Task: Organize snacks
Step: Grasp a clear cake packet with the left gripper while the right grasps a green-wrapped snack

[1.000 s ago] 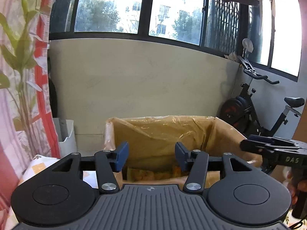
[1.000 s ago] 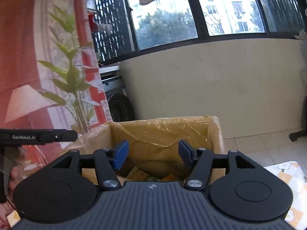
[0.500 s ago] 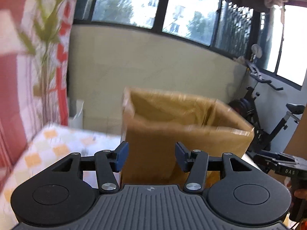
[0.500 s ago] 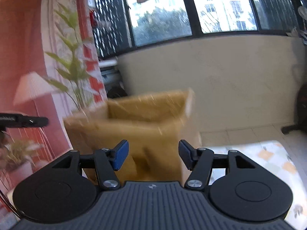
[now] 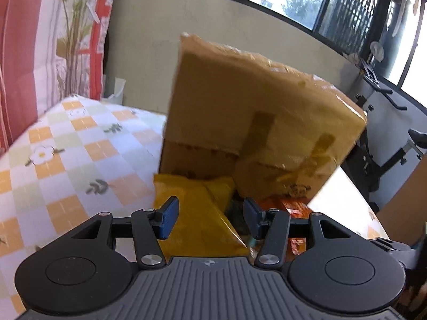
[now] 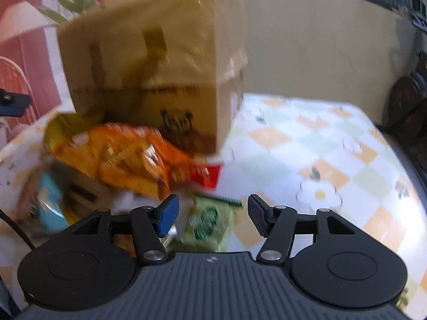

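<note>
A tall cardboard box (image 5: 256,112) stands on the checked tablecloth (image 5: 66,160); it also shows in the right wrist view (image 6: 152,61). Snack packs lie in front of it: a yellow pack (image 5: 197,221), an orange bag (image 6: 120,157), a red pack (image 6: 208,173), a green pack (image 6: 210,221) and a light blue pack (image 6: 50,200). My left gripper (image 5: 210,217) is open and empty, just above the yellow pack. My right gripper (image 6: 210,216) is open and empty, above the green pack. Both views are blurred.
An exercise bike (image 5: 387,122) stands on the right beyond the table. A floral curtain (image 5: 40,40) hangs on the left. A low wall (image 6: 320,48) with windows runs behind the table. The tablecloth to the right of the box (image 6: 320,146) is bare.
Both grippers have drawn back and tilted down from above the box's open top. The box front and the snack packs on the table have come into view. The jaws stay open.
</note>
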`<act>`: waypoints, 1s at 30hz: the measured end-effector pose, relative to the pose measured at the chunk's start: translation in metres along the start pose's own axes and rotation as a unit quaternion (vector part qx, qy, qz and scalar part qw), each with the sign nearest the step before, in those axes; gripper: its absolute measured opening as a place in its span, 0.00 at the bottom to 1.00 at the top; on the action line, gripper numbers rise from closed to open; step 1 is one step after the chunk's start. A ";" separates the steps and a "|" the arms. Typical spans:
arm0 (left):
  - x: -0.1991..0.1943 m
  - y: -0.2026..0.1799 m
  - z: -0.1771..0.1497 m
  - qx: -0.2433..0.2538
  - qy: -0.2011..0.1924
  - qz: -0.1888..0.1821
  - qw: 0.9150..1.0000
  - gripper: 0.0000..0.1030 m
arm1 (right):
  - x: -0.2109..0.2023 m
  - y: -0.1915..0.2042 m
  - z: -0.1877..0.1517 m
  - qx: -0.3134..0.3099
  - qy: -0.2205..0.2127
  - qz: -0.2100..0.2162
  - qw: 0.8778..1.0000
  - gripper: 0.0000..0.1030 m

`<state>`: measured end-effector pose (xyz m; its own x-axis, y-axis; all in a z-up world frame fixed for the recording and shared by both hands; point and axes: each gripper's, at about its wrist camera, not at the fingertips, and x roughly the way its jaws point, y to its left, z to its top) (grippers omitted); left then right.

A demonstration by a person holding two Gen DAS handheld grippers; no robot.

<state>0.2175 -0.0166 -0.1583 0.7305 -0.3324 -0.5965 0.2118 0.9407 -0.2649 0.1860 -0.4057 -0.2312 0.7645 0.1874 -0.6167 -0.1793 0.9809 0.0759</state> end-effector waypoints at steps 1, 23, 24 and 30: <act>0.002 -0.001 -0.003 0.000 0.006 -0.002 1.000 0.55 | 0.002 -0.002 -0.002 0.004 0.004 0.001 1.000 0.59; 0.047 -0.019 -0.048 -0.007 0.131 0.005 0.991 0.93 | 0.012 0.020 -0.015 -0.036 -0.019 0.019 0.999 0.39; 0.048 -0.016 -0.049 -0.014 0.133 0.005 0.991 0.95 | 0.012 0.020 -0.015 -0.035 -0.019 0.020 0.999 0.39; 0.050 -0.003 -0.054 -0.049 0.147 -0.005 0.988 0.98 | 0.011 0.020 -0.016 -0.035 -0.019 0.020 0.999 0.39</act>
<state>0.2186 -0.0397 -0.2285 0.5063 -0.3596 -0.7838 0.1431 0.9314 -0.3348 0.1813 -0.3851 -0.2491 0.7792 0.2293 -0.5834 -0.2521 0.9667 0.0433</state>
